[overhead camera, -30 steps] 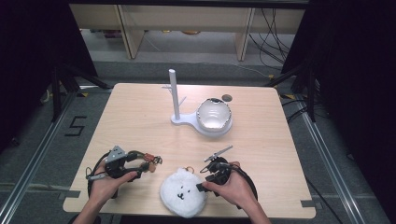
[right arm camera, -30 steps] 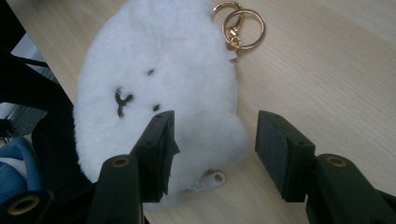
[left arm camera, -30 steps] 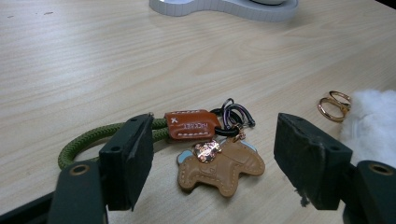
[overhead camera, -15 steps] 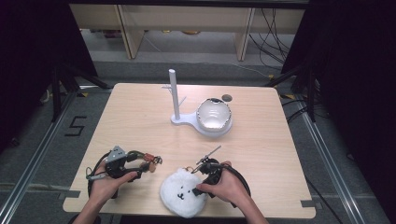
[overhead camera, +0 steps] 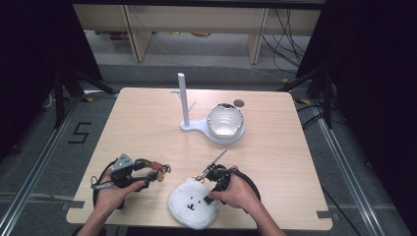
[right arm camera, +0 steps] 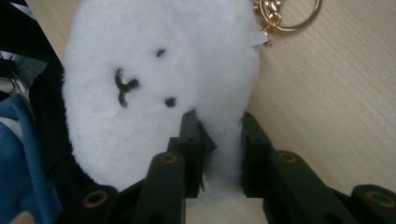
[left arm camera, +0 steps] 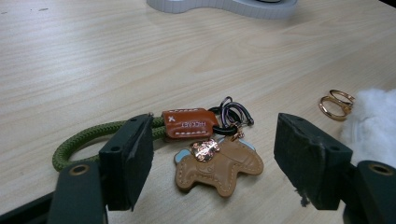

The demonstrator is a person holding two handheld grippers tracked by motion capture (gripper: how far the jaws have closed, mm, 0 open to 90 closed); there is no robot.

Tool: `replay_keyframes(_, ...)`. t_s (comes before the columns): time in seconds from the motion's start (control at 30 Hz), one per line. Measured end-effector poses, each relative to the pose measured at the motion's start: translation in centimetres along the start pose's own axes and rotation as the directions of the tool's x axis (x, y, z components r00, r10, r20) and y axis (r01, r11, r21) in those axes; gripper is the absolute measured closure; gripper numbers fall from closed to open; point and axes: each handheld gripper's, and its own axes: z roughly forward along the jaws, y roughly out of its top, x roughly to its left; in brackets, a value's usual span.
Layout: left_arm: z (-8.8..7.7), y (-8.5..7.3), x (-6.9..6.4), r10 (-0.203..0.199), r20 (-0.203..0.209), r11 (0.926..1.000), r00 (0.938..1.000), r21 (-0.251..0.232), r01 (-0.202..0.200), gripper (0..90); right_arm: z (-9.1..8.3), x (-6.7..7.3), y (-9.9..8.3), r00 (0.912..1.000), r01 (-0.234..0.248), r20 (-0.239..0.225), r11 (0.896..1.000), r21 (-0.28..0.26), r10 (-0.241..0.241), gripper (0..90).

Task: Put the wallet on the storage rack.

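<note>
Right gripper view: my right gripper (right arm camera: pixel 218 140) has just closed, pinching the white fluffy bear-face plush keychain (right arm camera: pixel 159 79) by its edge, ready for lifting.
Left gripper (left arm camera: pixel 212 163): jaws wide, straddling the tan leather horse charm (left arm camera: pixel 219 165).

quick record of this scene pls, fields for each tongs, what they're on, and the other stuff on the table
right tongs: jaws have just been closing, now pinching the edge of the white plush bear charm
left tongs: open, straddling the leather horse keychain, not touching it
keychain cord: green rope loop, brown leather tag
plush fitting: gold ring
far side: white stand with post, bowl on its base
surface: wooden table
</note>
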Motion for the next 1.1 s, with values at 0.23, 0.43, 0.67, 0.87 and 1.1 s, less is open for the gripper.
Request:
replay_keyframes(0.23,0.0,0.0,0.0,0.001,0.005,1.0000,1.0000,-0.003,-0.001,27.9,-0.5,0.6,-0.3,0.9993,0.033,0.018,0.999,-0.017,-0.033,81.2)
replay_keyframes(0.43,-0.1,-0.1,0.1,-0.003,-0.002,1.0000,1.0000,-0.004,0.003,27.9,-1.9,0.8,-0.6,0.9974,0.052,0.053,0.997,-0.056,-0.049,81.4)
replay_keyframes(0.67,0.0,-0.1,0.1,-0.003,0.001,0.9999,1.0000,-0.011,0.003,27.9,-4.9,0.8,-0.8,0.9901,0.098,0.112,0.989,-0.110,-0.085,81.6)
replay_keyframes(0.87,-0.1,-0.2,0.1,-0.001,-0.006,1.0000,1.0000,-0.005,0.001,27.9,-6.9,0.0,-1.0,0.9814,0.109,0.172,0.985,-0.137,-0.085,81.6)
replay_keyframes(1.1,-0.1,-0.1,0.0,0.000,-0.007,1.0000,1.0000,-0.009,0.000,27.4,-8.9,-0.9,-1.0,0.9737,0.106,0.217,0.981,-0.161,-0.070,81.5)
